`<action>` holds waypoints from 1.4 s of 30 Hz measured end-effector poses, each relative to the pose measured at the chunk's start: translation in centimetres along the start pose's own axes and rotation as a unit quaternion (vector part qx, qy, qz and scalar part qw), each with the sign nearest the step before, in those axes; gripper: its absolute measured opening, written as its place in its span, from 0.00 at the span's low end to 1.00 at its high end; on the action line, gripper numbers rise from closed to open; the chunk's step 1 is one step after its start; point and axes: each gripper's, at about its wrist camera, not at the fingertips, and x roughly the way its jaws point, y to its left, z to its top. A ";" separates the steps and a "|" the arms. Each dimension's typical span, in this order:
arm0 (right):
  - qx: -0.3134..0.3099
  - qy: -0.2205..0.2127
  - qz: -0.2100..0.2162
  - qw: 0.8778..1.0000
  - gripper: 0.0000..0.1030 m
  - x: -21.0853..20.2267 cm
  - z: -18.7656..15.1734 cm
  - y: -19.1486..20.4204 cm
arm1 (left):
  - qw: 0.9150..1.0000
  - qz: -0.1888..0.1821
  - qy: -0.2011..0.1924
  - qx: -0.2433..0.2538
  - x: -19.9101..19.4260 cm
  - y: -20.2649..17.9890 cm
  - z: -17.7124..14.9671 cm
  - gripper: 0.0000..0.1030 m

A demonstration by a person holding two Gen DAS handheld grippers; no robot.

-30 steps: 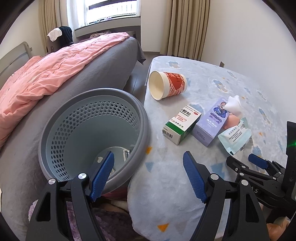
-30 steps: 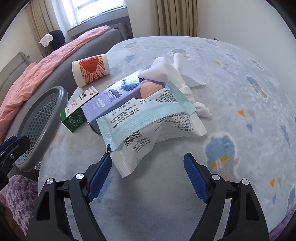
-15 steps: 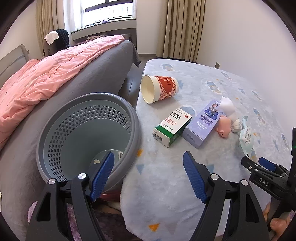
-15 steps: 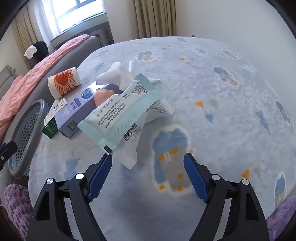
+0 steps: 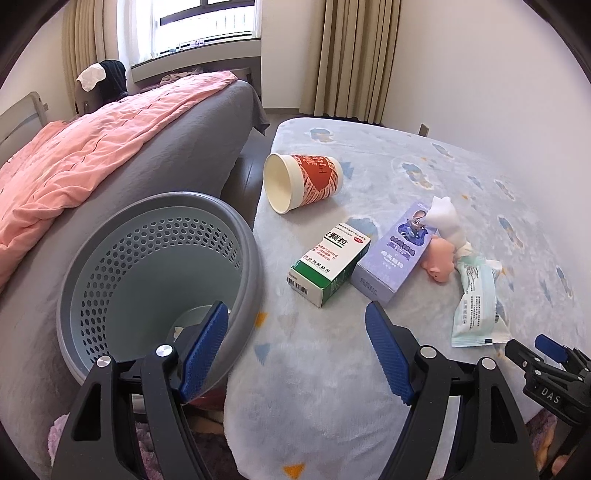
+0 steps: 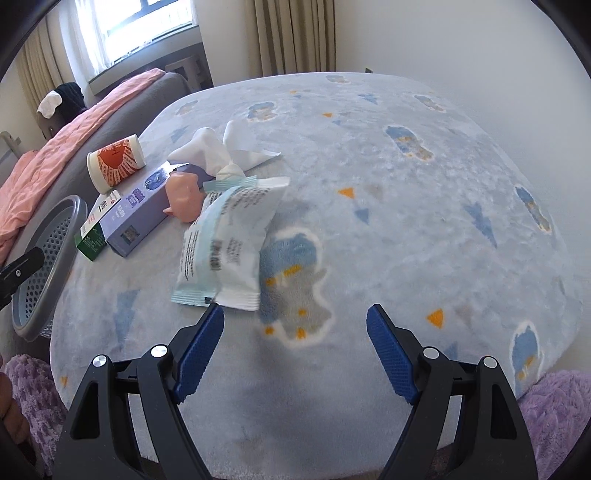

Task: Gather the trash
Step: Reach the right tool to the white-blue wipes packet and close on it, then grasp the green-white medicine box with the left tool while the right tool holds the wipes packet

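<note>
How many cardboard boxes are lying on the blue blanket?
2. The green-and-white box lies nearest the basket; the purple box lies right beside it, next to the pink toy. More could be hidden under the tissue.

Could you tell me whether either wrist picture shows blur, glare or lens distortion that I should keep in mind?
Right wrist view: the pale plastic packet is smeared by motion blur, its print unreadable, and the window is blown out. Left wrist view: sharp, the print on the green and white box is crisp. Both views: fisheye bending and dark corners.
</note>
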 end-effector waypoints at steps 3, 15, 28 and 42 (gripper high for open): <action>0.005 -0.008 0.004 1.000 0.76 -0.8 0.5 0.1 | 1.000 -0.003 0.000 0.002 0.4 0.0 0.2 0.71; 0.002 -0.004 0.031 0.999 0.76 2.7 4.1 3.6 | 1.000 -0.004 -0.002 0.008 1.9 0.3 0.8 0.71; 0.012 0.028 0.032 0.999 0.61 5.9 4.5 4.0 | 1.000 0.002 0.016 0.005 4.2 1.3 1.2 0.71; 0.019 0.011 0.077 0.997 0.59 3.5 4.5 3.1 | 0.999 0.002 0.042 0.029 5.9 -0.1 1.6 0.71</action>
